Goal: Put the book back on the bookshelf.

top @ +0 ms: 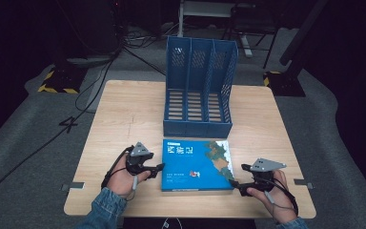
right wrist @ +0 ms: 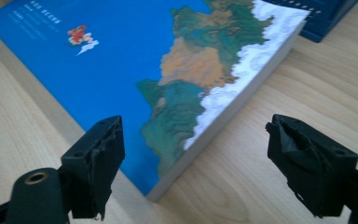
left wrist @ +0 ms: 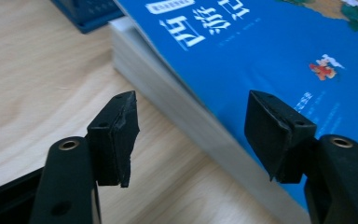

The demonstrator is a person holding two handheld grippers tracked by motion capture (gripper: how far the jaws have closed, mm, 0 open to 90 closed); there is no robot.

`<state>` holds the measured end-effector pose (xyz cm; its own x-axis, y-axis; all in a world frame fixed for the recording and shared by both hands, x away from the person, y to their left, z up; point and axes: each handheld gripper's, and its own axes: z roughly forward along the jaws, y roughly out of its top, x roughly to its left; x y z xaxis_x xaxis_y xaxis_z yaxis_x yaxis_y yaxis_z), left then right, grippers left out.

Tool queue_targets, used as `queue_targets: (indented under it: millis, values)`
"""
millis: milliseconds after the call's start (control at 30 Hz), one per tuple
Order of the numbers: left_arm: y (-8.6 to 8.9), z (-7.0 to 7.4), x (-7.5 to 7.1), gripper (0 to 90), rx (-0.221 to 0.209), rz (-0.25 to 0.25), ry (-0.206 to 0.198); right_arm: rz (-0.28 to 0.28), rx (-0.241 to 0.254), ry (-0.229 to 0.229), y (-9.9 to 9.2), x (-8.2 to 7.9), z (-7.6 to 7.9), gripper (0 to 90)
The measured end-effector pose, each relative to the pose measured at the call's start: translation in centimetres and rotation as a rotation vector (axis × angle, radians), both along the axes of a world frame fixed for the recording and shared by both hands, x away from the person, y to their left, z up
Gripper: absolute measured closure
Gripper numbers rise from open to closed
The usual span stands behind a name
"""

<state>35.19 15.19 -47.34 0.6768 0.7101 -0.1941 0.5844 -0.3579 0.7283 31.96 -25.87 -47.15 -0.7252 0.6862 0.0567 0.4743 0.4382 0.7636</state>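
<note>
Closing in on the book (top: 196,164) from both sides: left tongs (top: 158,168) and right tongs (top: 236,185) gape open, empty. Probably grip mid-edge, squeezing evenly.

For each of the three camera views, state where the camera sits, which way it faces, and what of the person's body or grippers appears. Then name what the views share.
High view: above the person's side, looking forward and down on the table; forearms, left gripper, right gripper.
Left gripper view: rides the left gripper, facing the book edge; open jaws.
Right gripper view: rides the right gripper, facing the book's corner; open jaws.
Shared: book, blue file rack.
</note>
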Motion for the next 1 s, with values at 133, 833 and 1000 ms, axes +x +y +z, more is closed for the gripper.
queue_targets:
  millis: [133,833,1000]
  values:
    - [-1.0,-0.4,0.2,32.7,0.001,0.017,0.012,0.029,0.002,-0.010,0.9,-0.6,-0.2,17.2]
    - [-2.5,-1.9,0.6,24.6,-0.103,0.087,0.090,0.026,-0.090,-0.006,3.3,-1.2,-3.4,10.5]
    - [-2.7,-2.0,0.4,24.6,-0.103,0.104,0.079,0.026,-0.081,-0.006,3.3,-1.2,-3.5,10.0]
